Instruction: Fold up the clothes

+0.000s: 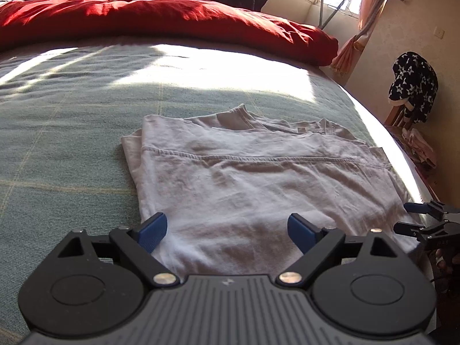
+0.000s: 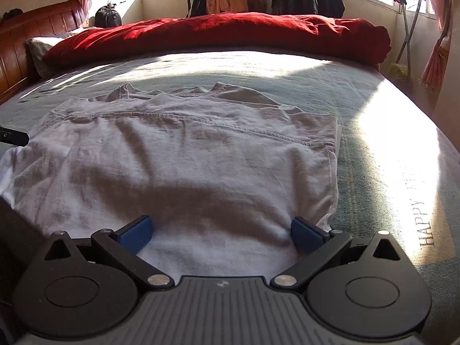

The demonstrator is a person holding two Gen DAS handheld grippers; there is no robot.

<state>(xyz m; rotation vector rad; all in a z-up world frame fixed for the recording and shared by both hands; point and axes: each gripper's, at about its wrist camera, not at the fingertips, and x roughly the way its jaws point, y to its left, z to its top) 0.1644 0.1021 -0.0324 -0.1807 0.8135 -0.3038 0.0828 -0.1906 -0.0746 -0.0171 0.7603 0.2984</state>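
White cotton shirt, left wrist view: the shirt (image 1: 244,172) lies flat on the bed (image 1: 72,143), its hem already doubled up over the body, collar and sleeves bunched at the far edge
Left tongs: the left tongs (image 1: 227,231) stand wide over the near edge of the shirt, nothing pinched between the blue pads
Right tongs, seen from the left: the right tongs (image 1: 414,215) sit at the bed's edge beside the shirt, spread apart
Red quilt: the red quilt (image 1: 158,17) is heaped well beyond the shirt
Right wrist view: the right tongs gape over the near right corner, holding nothing
Progress: one fold looks done; I judge further folds remain, as the shirt is broad and loose
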